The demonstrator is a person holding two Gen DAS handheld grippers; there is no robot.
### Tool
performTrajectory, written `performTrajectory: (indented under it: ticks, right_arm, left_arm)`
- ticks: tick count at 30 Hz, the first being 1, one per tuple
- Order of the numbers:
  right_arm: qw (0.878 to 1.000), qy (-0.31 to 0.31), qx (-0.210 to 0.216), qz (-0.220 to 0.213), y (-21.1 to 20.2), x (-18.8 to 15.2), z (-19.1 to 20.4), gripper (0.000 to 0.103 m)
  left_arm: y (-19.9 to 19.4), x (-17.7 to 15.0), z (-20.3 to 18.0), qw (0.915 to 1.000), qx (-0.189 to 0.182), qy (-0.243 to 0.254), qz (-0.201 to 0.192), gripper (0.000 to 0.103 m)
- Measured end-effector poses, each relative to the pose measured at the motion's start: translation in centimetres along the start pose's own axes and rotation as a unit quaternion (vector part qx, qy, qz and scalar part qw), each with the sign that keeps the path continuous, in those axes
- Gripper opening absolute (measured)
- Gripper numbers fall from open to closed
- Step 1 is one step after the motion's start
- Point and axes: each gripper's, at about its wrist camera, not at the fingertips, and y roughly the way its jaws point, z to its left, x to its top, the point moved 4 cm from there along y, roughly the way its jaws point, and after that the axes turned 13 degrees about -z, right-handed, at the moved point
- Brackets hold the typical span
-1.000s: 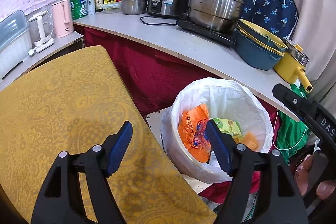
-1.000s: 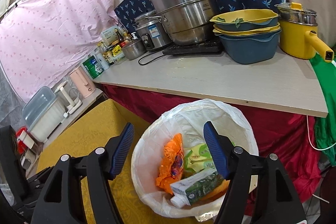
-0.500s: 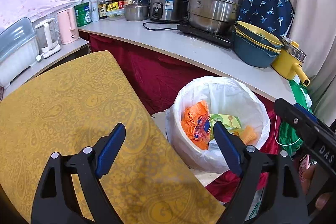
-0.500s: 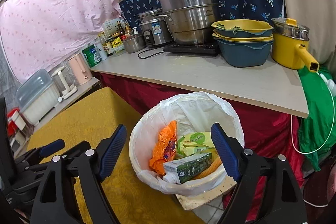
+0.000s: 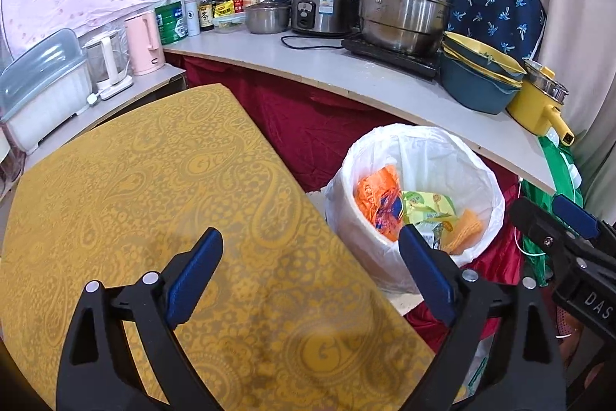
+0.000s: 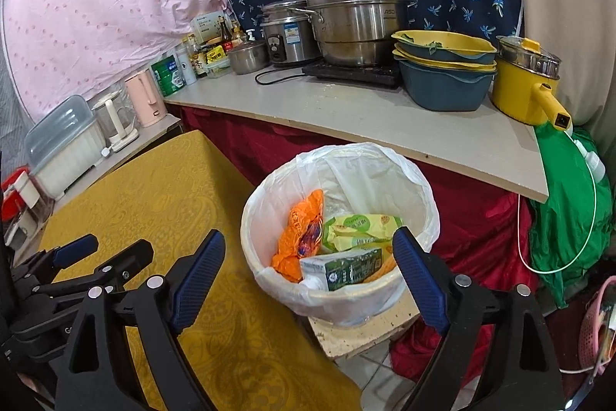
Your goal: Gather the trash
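1. Right wrist view: my right tongs stand wide with nothing between the pads; they have just been opening, over the near rim of the bin.
2. The white-lined bin sits beside the yellow-clothed bench; inside lie an orange wrapper, a green packet and a green carton.
3. My left tongs are also wide and empty, just opened, above the yellow bench's edge, the bin to their right.

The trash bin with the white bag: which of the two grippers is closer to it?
Right. The right gripper hangs just in front of the bin; the left gripper hovers over the yellow table beside it.
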Motion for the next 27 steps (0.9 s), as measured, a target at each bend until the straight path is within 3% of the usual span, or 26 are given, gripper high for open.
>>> performTrajectory:
  ticks: [7,27]
  right_arm:
    - [1.0,-0.003,-0.003,0.012,-1.1,-1.0,0.1,0.09]
    - [0.999,-0.027,-0.013,0.03,-2.6,-2.9,0.5,0.09]
  left_arm:
    - [-1.0,-1.2,0.2,0.9999,0.013,0.01,0.004,0.088]
    - [-2.6,-3.2,0.0,0.9993,0.026,0.026,0.012,0.091]
